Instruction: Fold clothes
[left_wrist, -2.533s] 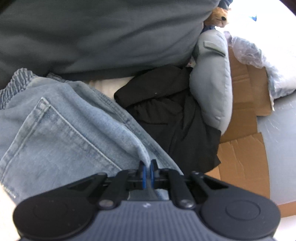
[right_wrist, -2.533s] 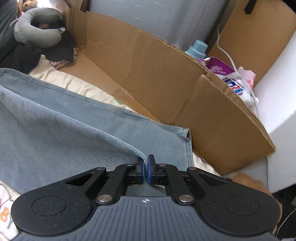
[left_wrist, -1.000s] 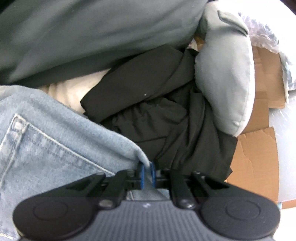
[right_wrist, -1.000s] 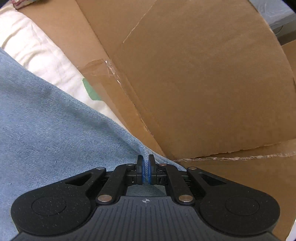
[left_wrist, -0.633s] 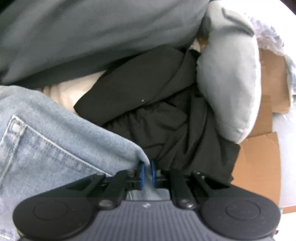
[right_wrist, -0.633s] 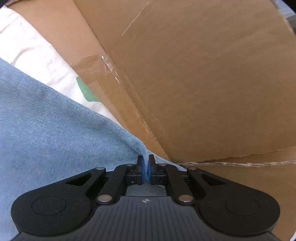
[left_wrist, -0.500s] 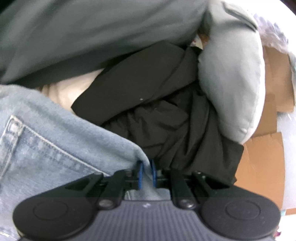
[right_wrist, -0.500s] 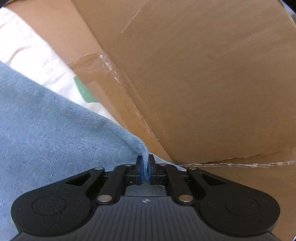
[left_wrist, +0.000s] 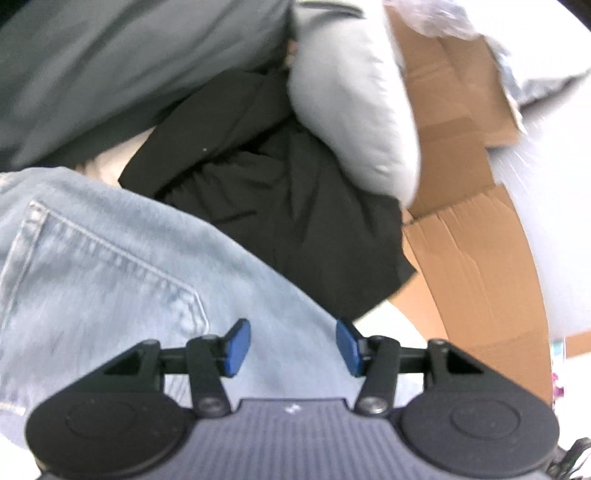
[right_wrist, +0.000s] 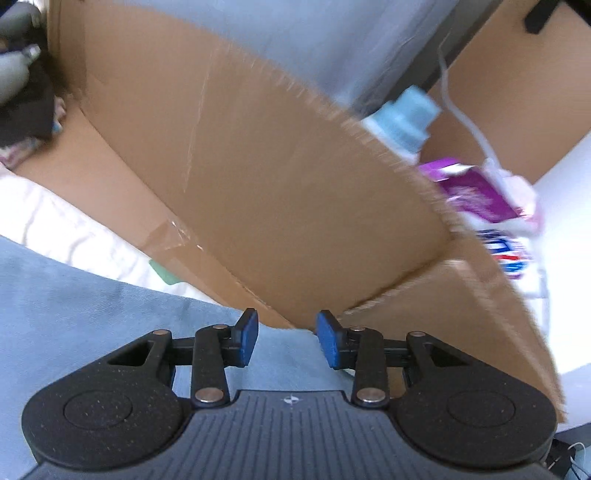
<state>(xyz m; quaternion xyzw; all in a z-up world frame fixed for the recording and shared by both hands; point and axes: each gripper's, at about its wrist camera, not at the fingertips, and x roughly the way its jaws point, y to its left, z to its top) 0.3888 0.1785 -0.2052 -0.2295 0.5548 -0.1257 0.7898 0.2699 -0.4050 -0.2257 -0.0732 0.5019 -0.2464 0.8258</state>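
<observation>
Both the left hand-held gripper (left_wrist: 293, 347) and the right hand-held gripper (right_wrist: 287, 338) have just opened off the jeans (left_wrist: 110, 266), which lie below (blurred, edges cut off), beside the cardboard (right_wrist: 277, 192)

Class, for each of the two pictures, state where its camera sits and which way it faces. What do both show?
Left wrist: on the left gripper, looking down along its open fingers at the jeans, black garment and grey pillow.
Right wrist: on the right gripper, facing the cardboard box and detergent bottle, fingers open.
Shared: jeans, cardboard.
</observation>
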